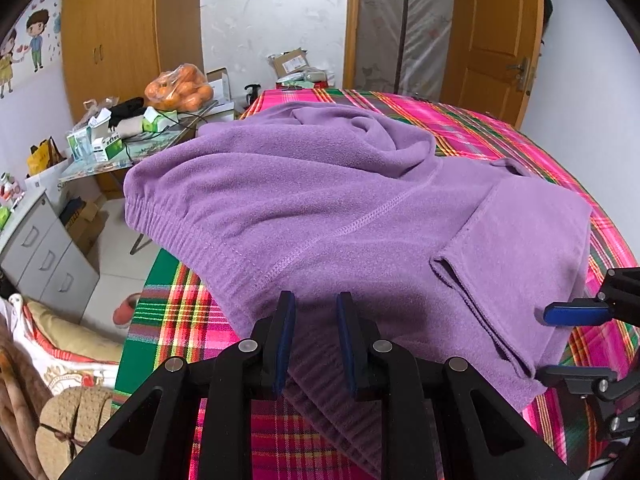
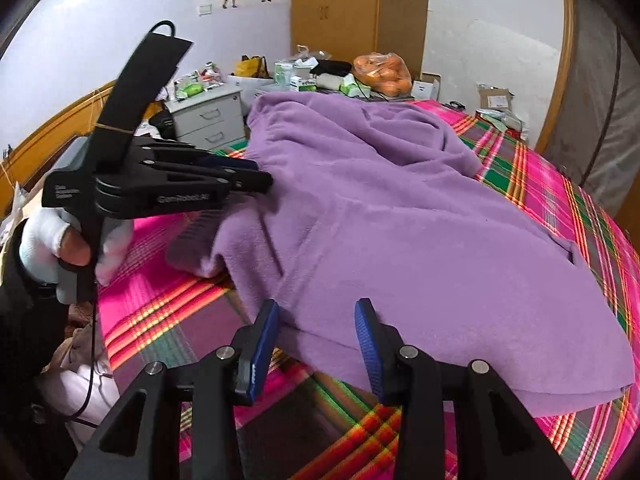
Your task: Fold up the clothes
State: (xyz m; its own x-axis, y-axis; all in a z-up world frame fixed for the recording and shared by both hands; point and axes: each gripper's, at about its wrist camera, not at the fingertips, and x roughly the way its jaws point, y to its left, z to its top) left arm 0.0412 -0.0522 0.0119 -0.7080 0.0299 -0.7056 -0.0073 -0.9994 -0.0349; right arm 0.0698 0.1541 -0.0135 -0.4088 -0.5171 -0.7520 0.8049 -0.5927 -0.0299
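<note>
One garment: purple fleece point(image 1: 320, 208) lies on the plaid bed cover point(image 1: 176, 320), bunched toward 12 o'clock, so folding looks barely begun.
Left gripper point(image 1: 316, 320): clenched on the ribbed hem point(image 1: 320, 392), likely to pull it taut.
Right gripper point(image 2: 316, 328): released, nothing grasped; fleece edge between its jaws at 6 o'clock.
Count: two grippers, one gloved hand point(image 2: 52, 240).

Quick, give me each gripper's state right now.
Left gripper: shut on the ribbed hem of the purple garment.
Right gripper: open, holding nothing, its pads at the garment's edge.
</note>
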